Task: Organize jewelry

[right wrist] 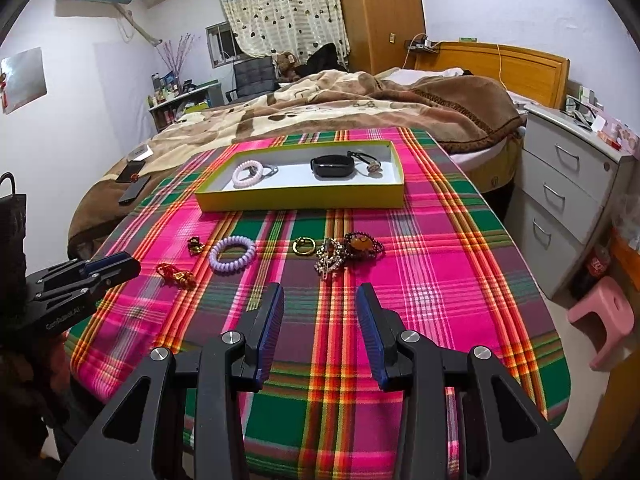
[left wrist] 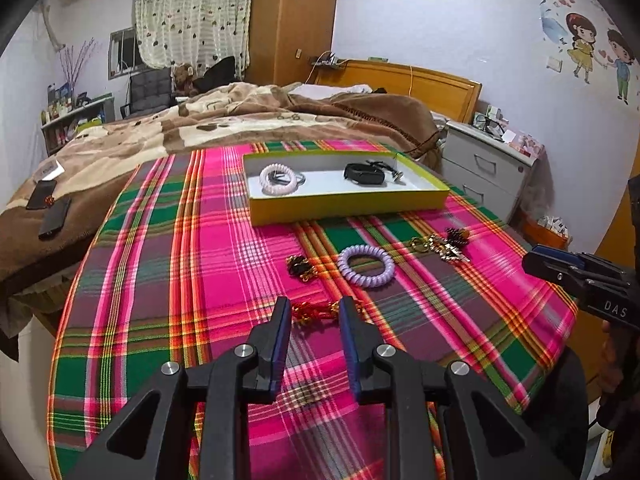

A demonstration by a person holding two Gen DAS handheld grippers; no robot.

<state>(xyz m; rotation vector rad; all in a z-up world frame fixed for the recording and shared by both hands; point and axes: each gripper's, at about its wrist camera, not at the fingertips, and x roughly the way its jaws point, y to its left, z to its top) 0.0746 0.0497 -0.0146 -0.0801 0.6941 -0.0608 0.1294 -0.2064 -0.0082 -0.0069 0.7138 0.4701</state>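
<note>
The left claw (left wrist: 314, 312) is wide around the little red and gold bracelet (left wrist: 316, 311). It looks light and floppy; pinch its middle.

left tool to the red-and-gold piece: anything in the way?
Nothing visible. The open left tool points straight at the red-and-gold knotted ornament, with only bare plaid tablecloth beneath. The lilac spiral hair tie and the black-and-gold chain piece lie beyond it, toward the yellow-green shallow box.

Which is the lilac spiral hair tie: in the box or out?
Out. The lilac spiral hair tie lies on the plaid cloth, in front of the yellow box.
</note>
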